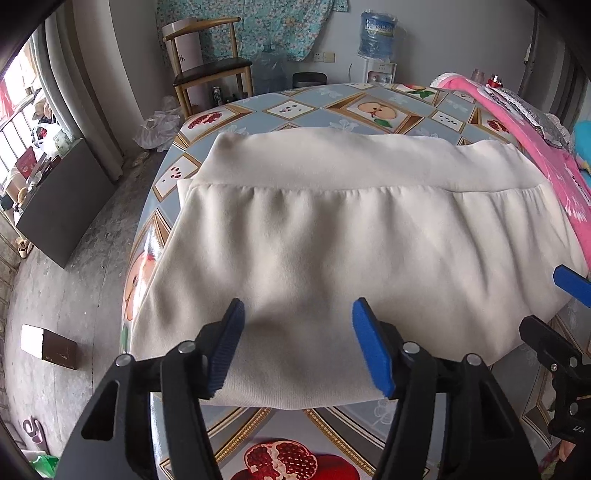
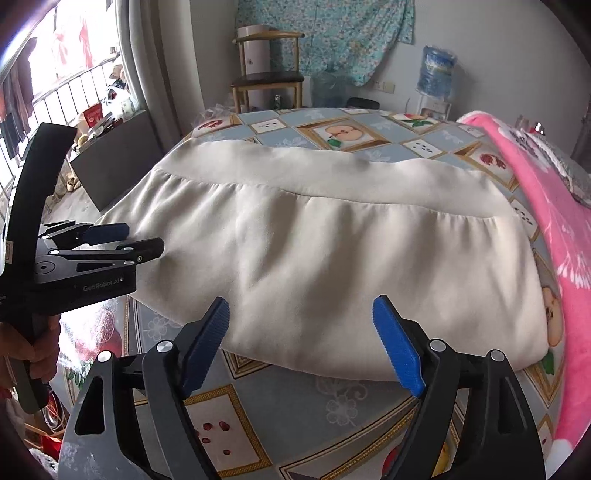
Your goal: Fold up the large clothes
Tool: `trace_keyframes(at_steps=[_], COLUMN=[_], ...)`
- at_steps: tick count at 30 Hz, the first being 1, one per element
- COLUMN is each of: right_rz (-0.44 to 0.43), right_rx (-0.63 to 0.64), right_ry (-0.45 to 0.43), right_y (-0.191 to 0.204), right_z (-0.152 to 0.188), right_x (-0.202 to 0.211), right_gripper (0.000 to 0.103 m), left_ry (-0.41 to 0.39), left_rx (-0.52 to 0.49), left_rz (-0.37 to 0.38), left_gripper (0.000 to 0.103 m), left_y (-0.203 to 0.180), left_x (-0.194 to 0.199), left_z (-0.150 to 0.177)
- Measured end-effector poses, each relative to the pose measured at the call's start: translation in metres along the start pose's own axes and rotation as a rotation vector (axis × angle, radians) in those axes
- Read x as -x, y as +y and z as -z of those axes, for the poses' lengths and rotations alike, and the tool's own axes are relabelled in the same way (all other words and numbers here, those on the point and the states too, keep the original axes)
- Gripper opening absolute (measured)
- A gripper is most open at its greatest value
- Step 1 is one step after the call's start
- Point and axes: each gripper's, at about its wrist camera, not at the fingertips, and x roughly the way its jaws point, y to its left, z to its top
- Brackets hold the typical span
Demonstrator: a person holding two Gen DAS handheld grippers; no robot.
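A cream-coloured, soft knit garment, folded into a broad rectangle with a smooth band along its far edge and gathered folds below it, is lying flat on the counter, which is wearing a glossy blue-grey cloth printed with framed apples and pomegranates. The garment is covering most of the middle of the counter, with its near fold sitting close to the near edge.

The left gripper is hovering over the garment's near left part, its jaws standing apart with blue pads on either side; only loose cloth is lying under the gap, and the pads are not pinching it. In the right wrist view this same gripper is showing from the side at the garment's left edge, with a hand wrapping its black handle.

The right gripper is hanging wide over the garment's near edge, its blue pads spread and gripping nothing; bare counter is showing beneath the nearer part of the gap. In the left wrist view only part of it is showing, at the right edge.

A bright pink fleece blanket is lying along the counter's right side, touching the garment's right end. Beyond the counter, a wooden chair with a dark seat is standing against the wall near a blue water bottle on a dispenser.
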Motion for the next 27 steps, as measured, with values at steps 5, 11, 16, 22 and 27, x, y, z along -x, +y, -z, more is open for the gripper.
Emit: trace_keyframes(at_steps=[5, 11, 16, 22, 27], right_rz=[-0.016, 0.009, 0.036, 0.046, 0.068], right_rx=[-0.059, -0.107, -0.155, -0.21, -0.225], right_ry=[-0.01, -0.023, -0.027, -0.035, -0.06], right_y=[-0.021, -0.046, -0.07, -0.094, -0.115], right_z=[0.0, 0.001, 0.004, 0.01, 0.012], right_x=[0.004, 0.011, 0.018, 0.024, 0.036], right_gripper=[0.08, 0.08, 0.08, 0.08, 0.08], left_ry=[-0.043, -0.032, 0.002, 0.026, 0.03], left_rx=[-0.03, -0.106, -0.126, -0.1, -0.085], left_rz=[0.031, 0.079, 0.08, 0.07, 0.06], left_gripper=[0.073, 0.078, 0.079, 0.082, 0.087], left_y=[-0.02, -0.06, -0.078, -0.079, -0.078], left_x=[0.018, 0.016, 0.004, -0.006, -0.008], left_z=[-0.003, -0.003, 0.004, 0.008, 0.01])
